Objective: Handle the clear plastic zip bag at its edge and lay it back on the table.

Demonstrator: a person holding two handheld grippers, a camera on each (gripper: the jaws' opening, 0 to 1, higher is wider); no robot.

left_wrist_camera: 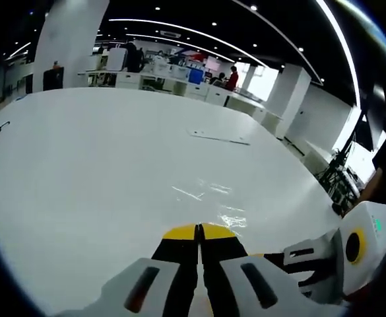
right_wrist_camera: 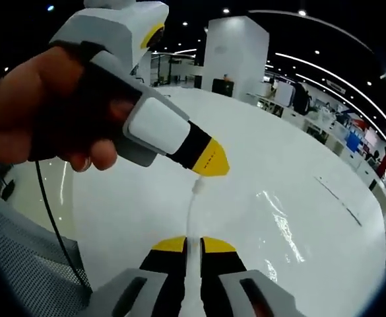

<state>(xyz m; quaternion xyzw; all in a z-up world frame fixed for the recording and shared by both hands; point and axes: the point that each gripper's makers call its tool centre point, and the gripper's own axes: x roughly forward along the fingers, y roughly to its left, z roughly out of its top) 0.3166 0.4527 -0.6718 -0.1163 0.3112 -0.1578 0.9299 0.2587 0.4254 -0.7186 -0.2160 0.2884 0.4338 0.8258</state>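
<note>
**A:** What does the left gripper view show?

**B:** The left gripper (left_wrist_camera: 198, 232), yellow-tipped jaws pressed together. The clear plastic zip bag (left_wrist_camera: 212, 198) lies just beyond the tips on the white table (left_wrist_camera: 80, 172), little more than wrinkled glints. Whether the jaws pinch its near edge, I cannot tell. The right gripper (left_wrist_camera: 324, 257) sits low beside the left gripper. Farther across the table from the bag lies a thin flat strip (left_wrist_camera: 219, 137).

**A:** And the right gripper view?

**B:** The right gripper (right_wrist_camera: 193, 246) is clamped on the bag's edge (right_wrist_camera: 193, 218), a pale band running up from its tips to the left gripper's (right_wrist_camera: 209, 160) yellow tip, which meets that edge with jaws together. A hand (right_wrist_camera: 44, 112) holds that gripper. The bag's shiny body (right_wrist_camera: 282, 228) spreads on the table (right_wrist_camera: 140, 205) beside the right gripper.
</note>
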